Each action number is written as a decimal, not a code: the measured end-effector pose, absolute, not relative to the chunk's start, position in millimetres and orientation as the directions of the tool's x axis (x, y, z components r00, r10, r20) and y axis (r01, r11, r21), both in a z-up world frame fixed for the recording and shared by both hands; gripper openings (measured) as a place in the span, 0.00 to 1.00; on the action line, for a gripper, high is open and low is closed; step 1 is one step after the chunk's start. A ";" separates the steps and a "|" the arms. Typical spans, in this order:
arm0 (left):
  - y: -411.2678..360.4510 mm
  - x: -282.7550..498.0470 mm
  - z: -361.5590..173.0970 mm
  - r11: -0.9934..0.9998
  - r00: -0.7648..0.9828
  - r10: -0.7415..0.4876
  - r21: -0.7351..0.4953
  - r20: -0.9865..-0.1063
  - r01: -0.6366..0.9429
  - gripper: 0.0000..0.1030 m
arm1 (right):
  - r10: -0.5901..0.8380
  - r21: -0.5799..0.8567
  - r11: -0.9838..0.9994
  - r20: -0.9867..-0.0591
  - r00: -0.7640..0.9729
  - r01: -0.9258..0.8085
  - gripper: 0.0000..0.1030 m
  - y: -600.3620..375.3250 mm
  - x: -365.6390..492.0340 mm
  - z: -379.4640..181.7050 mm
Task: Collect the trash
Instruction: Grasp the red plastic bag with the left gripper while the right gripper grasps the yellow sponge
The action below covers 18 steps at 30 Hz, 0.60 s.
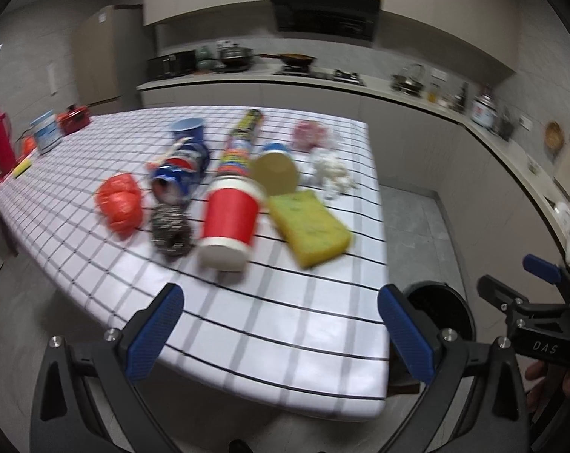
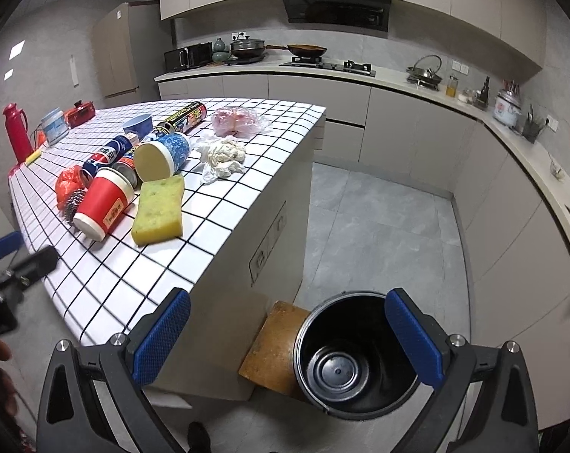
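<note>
Hovering off the near edge of the table (image 1: pixel 269 339), left gripper (image 1: pixel 281 336) has jaws spread wide, nothing between the blue pads. Right gripper (image 2: pixel 288 339) same: released, empty, hanging above the black bin (image 2: pixel 354 355) on the floor off the table's near corner. Bin looks empty inside, and a brown board (image 2: pixel 273 343) lies on the floor touching its table side.

Trash sits clustered mid-table, all taken relative to the red paper cup (image 1: pixel 230 221), which lies on its side with its base toward the grippers:
- yellow-green sponge (image 1: pixel 311 228) just right of it, flat on the cloth
- steel scourer (image 1: pixel 171 232) just left, then a crumpled orange bag (image 1: pixel 119 204) further left
- crushed Pepsi can (image 1: pixel 179 177) behind-left, with a blue bowl (image 1: pixel 188 130) beyond that
- blue-patterned cup (image 2: pixel 164 156) behind it, on its side, bottom facing the cameras
- long spray can (image 1: pixel 239 147) lying down behind, running away toward the far edge
- wad of white tissue (image 2: pixel 222 154) behind-right, pink plastic bag (image 2: pixel 239 120) beyond that

Red thermos (image 2: pixel 17 132) stands upright at the far left end of the table, well apart from the cup. Left-wrist view is motion-blurred; labels unreadable there.
</note>
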<state>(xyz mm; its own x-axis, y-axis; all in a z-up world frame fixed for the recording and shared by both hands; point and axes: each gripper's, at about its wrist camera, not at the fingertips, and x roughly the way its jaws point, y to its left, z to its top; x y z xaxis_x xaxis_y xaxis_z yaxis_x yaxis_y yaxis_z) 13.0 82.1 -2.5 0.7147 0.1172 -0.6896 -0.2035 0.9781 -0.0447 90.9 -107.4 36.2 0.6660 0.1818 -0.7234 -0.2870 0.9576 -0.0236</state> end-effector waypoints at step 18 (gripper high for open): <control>242.1 39.4 -37.6 0.919 0.654 0.172 -0.119 -0.737 -0.376 0.98 | 0.255 -0.003 0.919 -0.758 0.601 -0.394 1.00 3.2 137.6 18.2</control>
